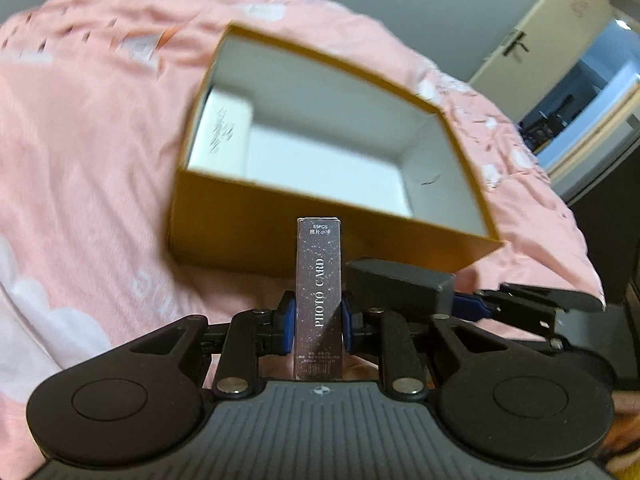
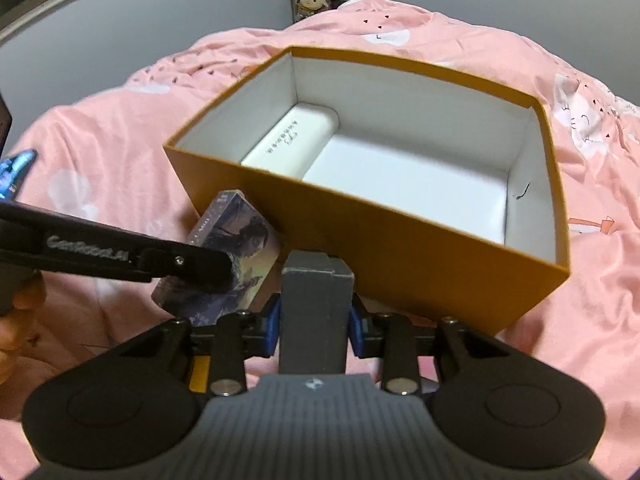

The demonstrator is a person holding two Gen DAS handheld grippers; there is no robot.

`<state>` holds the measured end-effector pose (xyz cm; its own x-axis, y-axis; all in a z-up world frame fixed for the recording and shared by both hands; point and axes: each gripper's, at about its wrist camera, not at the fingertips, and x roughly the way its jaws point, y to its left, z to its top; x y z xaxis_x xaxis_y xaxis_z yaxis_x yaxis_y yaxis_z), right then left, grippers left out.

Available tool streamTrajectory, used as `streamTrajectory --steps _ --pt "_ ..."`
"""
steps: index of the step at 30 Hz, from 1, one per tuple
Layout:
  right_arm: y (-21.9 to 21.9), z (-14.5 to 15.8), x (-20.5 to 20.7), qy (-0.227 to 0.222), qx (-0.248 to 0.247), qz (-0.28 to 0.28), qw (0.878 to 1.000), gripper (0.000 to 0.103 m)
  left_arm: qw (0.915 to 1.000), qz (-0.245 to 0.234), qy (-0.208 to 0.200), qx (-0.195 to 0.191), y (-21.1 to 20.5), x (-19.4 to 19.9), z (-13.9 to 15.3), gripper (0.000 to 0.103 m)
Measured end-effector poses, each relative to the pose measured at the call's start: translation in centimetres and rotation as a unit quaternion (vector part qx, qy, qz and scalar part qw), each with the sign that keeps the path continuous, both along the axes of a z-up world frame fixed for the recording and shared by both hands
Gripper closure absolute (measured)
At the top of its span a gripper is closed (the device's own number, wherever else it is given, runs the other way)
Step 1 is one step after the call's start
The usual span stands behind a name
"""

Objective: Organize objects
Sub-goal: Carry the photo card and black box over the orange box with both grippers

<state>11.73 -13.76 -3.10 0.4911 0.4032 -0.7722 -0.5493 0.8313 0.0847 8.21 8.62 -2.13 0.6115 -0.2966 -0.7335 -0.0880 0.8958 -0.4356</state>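
Photo card box [image 1: 319, 300] stands clamped upright in your left jaws, the grey box [image 2: 316, 312] is clamped in your right; both hang just before the near wall of the orange box [image 2: 400, 256] on the bed [image 2: 120, 128], the opening ahead and above.

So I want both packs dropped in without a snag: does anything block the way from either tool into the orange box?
Only the orange box's near wall, which rises ahead of the photo card pack in the left tool and the grey box in the right tool. A white case fills the left end.
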Motion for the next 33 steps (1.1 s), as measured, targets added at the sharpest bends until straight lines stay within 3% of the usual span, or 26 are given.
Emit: streamTrajectory --steps 10,15,20,33 --pt "-3.8 7.1 0.3 -0.04 0.08 0.006 0.996 0.068 0.9964 -0.005 -0.082 -0.021 -0.6 0.0 5.1 0.078" --pt "-3.8 8.6 2.7 -0.073 0.08 -0.011 0.994 0.068 0.9956 0.009 -0.092 -0.012 0.2 2.6 6.1 0.078" --pt "-2.7 7.1 6.7 -0.048 0.074 -0.038 0.995 0.068 0.9961 0.01 -0.087 -0.006 0.1 6.5 5.8 0.078" --pt "-1.5 1.8 15.9 0.028 0.041 -0.088 0.995 0.068 0.9999 0.015 0.005 -0.001 0.3 15.9 -0.4 0.078"
